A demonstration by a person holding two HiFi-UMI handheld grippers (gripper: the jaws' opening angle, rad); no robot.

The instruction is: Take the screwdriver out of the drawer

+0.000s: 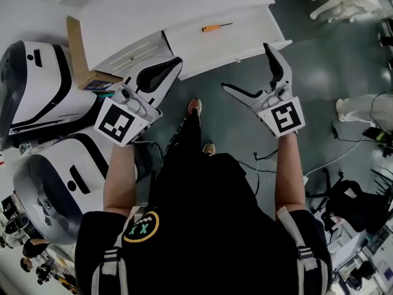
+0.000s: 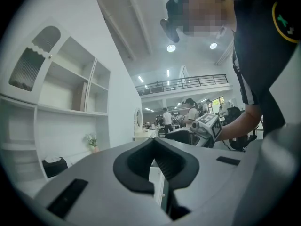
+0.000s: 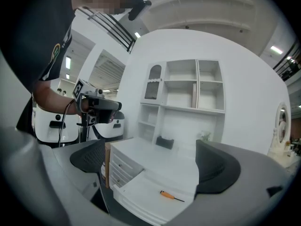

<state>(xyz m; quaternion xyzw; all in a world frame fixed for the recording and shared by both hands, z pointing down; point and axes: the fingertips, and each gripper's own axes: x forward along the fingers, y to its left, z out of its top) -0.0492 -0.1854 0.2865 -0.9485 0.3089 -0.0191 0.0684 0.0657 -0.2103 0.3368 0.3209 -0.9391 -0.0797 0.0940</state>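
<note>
The screwdriver (image 1: 216,27) lay flat in the open drawer (image 1: 245,42) of a white desk (image 1: 178,5), close to the drawer's back edge and about midway between its two sides. Its orange handle pointed toward the drawer's left side and its thin dark shaft toward the right. In the right gripper view the screwdriver (image 3: 171,196) showed in the same way on the pale drawer (image 3: 141,192), with nothing touching it.

The right gripper (image 1: 245,66) hung in front of the drawer's front edge with its jaws spread wide and nothing between them. In its own view the drawer and the desk filled the gap between the two dark pads of the right gripper (image 3: 153,166). One fingertip (image 1: 268,48) seemed to lie near the drawer's front right corner, though the steep view made its height hard to judge.

The left gripper (image 1: 172,65) sat off the drawer's front left corner. Its own view showed the jaws pressed together on nothing, the pads of the left gripper (image 2: 154,150) meeting in a narrow seam.

A strip of cardboard (image 1: 77,48) stood against the desk's left side. A white shelf unit (image 3: 188,93) rose behind the desk. Two white machines (image 1: 37,91) with black bands stood on the grey floor (image 1: 319,85) to the left.
</note>
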